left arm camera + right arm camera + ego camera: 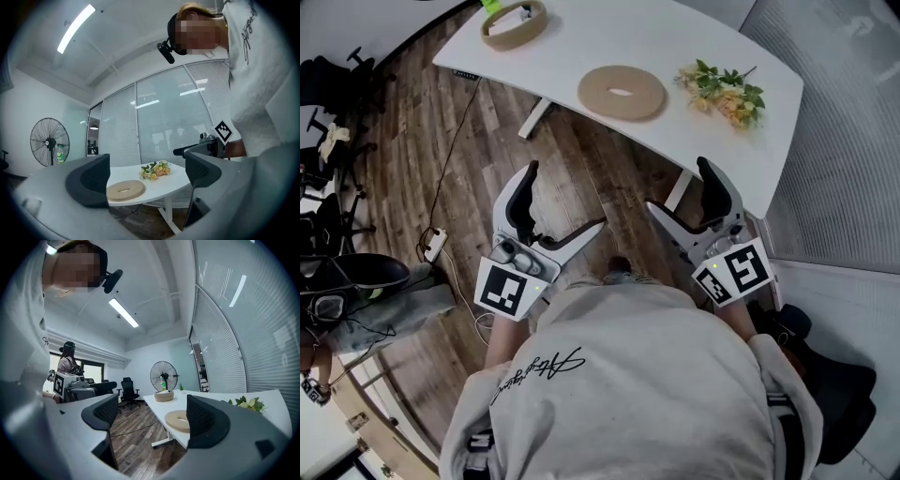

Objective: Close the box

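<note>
A round tan box (514,23) stands open at the far left corner of the white table (581,37). Its flat round lid (622,92) with a slot lies apart from it near the table's middle, also in the left gripper view as the lid (125,190) and in the right gripper view as the lid (177,420). My left gripper (564,202) and right gripper (678,186) hover over the wooden floor in front of my chest, short of the table. Both are open with nothing between the fingers. The box (164,396) shows beyond the lid in the right gripper view.
A bunch of flowers (724,92) lies on the table's right part. A standing fan (163,376) and office chairs (128,392) are beyond the table, with another person (69,361) at the back. A power strip (436,246) with cable lies on the floor at left.
</note>
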